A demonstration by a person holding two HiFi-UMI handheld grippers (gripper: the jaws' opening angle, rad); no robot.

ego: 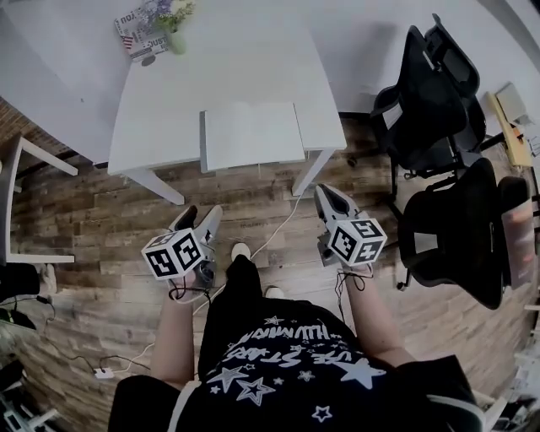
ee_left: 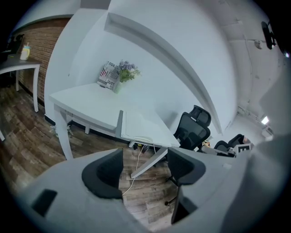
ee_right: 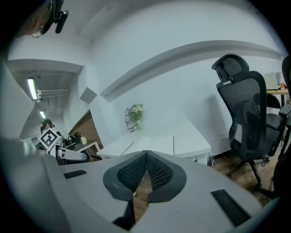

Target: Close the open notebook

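Observation:
The notebook (ego: 251, 135) lies open with white pages up at the near edge of the white table (ego: 160, 110), and a grey cover strip runs along its left side. Both grippers hang over the wooden floor in front of the table, short of the notebook. My left gripper (ego: 198, 221) is open with nothing between its fingers; in the left gripper view (ee_left: 144, 166) the notebook (ee_left: 141, 127) shows beyond the gap. My right gripper (ego: 331, 198) is shut and empty, its pads (ee_right: 157, 170) touching, with the notebook (ee_right: 152, 144) just above them.
A small vase of flowers (ego: 175, 25) and a printed box (ego: 139, 32) stand at the table's far left corner. Two black office chairs (ego: 430, 93) (ego: 464, 232) stand to the right. A white cable (ego: 274, 228) runs over the floor under the table. Another white table (ego: 25, 169) stands at the left.

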